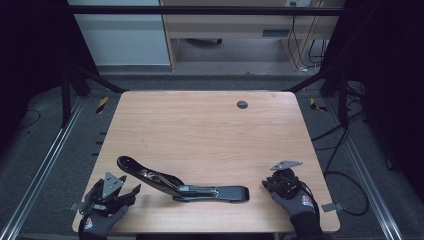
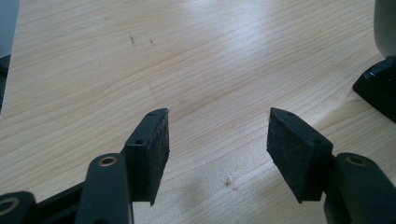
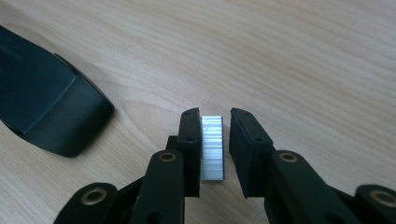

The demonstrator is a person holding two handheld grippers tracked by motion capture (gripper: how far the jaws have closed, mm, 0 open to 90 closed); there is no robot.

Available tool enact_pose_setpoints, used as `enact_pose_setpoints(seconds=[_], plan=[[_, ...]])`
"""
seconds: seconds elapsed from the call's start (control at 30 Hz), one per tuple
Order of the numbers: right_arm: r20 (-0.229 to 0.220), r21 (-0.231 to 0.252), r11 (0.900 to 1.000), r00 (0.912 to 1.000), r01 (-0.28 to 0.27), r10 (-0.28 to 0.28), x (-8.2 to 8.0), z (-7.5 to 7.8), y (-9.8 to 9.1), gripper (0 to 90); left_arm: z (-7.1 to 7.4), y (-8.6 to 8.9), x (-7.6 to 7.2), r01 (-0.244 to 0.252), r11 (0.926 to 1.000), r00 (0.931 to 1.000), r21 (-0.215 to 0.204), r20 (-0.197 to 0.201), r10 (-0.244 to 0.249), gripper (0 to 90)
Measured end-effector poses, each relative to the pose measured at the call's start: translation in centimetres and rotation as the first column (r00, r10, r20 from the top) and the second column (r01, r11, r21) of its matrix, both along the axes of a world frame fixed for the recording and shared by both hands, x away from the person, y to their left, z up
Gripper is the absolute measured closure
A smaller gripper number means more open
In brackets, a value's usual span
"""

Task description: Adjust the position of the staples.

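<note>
A black stapler (image 1: 185, 186) lies swung open near the wooden table's (image 1: 210, 130) front edge, between my two grippers. Its dark base end (image 3: 46, 112) shows at the left of the right gripper view, and a corner of it (image 2: 378, 86) at the right edge of the left gripper view. A silver strip of staples (image 3: 212, 147) sits between the jaws of my right gripper (image 3: 215, 114); it touches the left pad, and a narrow gap separates it from the right pad. That gripper (image 1: 265, 185) is just right of the stapler. My left gripper (image 2: 219, 114) stands wide open over bare wood, left of the stapler (image 1: 134, 194).
A round dark grommet (image 1: 242, 104) is set into the table's far right part. Metal rails and black frame legs run along both sides. Cables (image 1: 345, 170) trail on the grey floor at the right. A wooden cabinet (image 1: 225, 30) stands beyond the table.
</note>
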State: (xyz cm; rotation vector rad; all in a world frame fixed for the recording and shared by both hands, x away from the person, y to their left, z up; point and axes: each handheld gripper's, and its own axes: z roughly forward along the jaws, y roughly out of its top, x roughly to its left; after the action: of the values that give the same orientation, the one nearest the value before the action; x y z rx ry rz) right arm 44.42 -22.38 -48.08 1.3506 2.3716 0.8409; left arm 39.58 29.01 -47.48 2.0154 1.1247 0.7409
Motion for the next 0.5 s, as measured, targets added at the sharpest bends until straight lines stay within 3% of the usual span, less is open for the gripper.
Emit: enact_pose_setpoints(seconds=[0.17, 0.27, 0.37, 0.5], plan=[[0.041, 0.041, 0.999, 0.999, 0.017, -0.018, -0.2, 1.1, -0.4, 68.5, 0.0, 0.0, 0.0, 0.001, 1.0, 1.0, 0.001, 0.0, -0.001, 39.0], [0.084, 0.02, 0.9992, 0.9958, 0.036, -0.037, -0.4, 1.7, -0.7, 66.1, 0.0, 0.0, 0.0, 0.001, 1.0, 1.0, 0.002, 0.0, -0.001, 39.0], [0.107, 0.037, 0.9985, 0.9933, 0.039, -0.043, -0.5, 2.3, -1.0, 68.6, 0.0, 0.0, 0.0, 0.0, 1.0, 1.0, 0.0, -0.002, 0.0, 39.0], [0.112, 0.054, 0.9966, 0.9915, 0.061, -0.067, -0.7, 3.0, -1.3, 66.9, 0.0, 0.0, 0.0, -0.001, 1.0, 1.0, 0.001, -0.003, 0.001, 39.0]])
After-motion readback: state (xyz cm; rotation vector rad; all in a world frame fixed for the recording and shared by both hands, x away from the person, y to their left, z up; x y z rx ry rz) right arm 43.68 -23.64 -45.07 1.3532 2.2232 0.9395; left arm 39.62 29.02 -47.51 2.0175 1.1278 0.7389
